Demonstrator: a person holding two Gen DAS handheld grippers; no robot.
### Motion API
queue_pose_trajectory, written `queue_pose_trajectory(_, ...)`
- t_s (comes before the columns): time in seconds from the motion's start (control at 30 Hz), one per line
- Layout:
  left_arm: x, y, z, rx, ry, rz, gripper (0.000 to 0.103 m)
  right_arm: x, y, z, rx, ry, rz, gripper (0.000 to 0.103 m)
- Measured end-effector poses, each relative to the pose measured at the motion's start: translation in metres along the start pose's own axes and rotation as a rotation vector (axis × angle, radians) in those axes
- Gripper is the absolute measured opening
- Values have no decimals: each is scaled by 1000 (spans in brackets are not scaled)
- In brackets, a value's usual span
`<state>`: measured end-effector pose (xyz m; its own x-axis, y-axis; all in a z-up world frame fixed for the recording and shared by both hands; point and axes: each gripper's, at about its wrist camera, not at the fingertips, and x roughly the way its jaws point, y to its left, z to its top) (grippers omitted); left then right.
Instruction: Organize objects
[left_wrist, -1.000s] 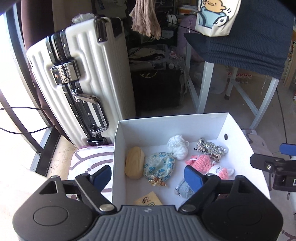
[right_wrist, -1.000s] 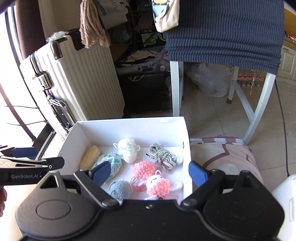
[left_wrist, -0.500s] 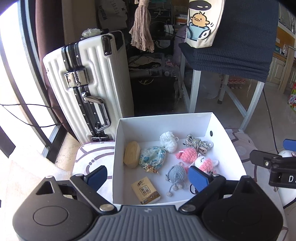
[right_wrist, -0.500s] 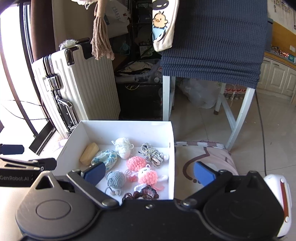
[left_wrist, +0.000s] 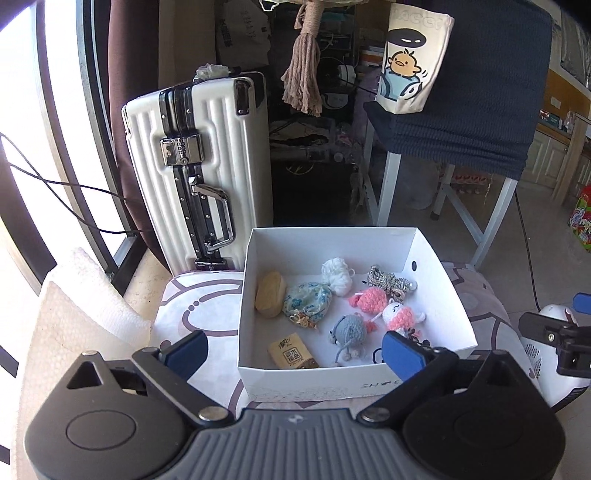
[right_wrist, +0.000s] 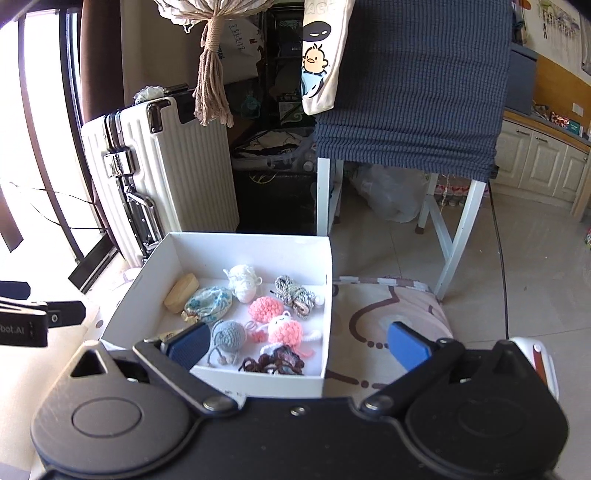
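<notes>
Box: white cardboard box gathers crocheted toys, pouch; keeps them together.
Left tongs: just opened wide, empty.
Right tongs: wide, empty, clear of box.

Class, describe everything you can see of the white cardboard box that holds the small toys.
The white cardboard box is rectangular, open-topped and lidless, with thin upright walls and a small round hole in its right wall. Faint lettering marks its near outer face. It sits upright on a patterned cushion, in front of a white suitcase. Inside lie crocheted toys, a floral pouch, a tan oval piece, a cord bundle and a small packet. Neither gripper touches it.
</notes>
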<state>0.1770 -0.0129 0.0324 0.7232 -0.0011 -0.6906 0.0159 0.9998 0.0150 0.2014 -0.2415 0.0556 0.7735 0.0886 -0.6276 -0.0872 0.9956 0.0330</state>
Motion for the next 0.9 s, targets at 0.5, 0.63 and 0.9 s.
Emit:
queue_pose_trajectory(0.5, -29, -3, -36, 12, -2, -28, 103, -28, 1, -28, -24, 34, -27, 103)
queue_pose_trajectory(0.63, -32, -2, -43, 4, 7, -35, 103, -34, 2, -36, -16, 53, -18, 103)
queue_pose_trajectory(0.9, -29, 0, -47, 21, 13, -11, 103, -42, 4, -42, -3, 47, -12, 103)
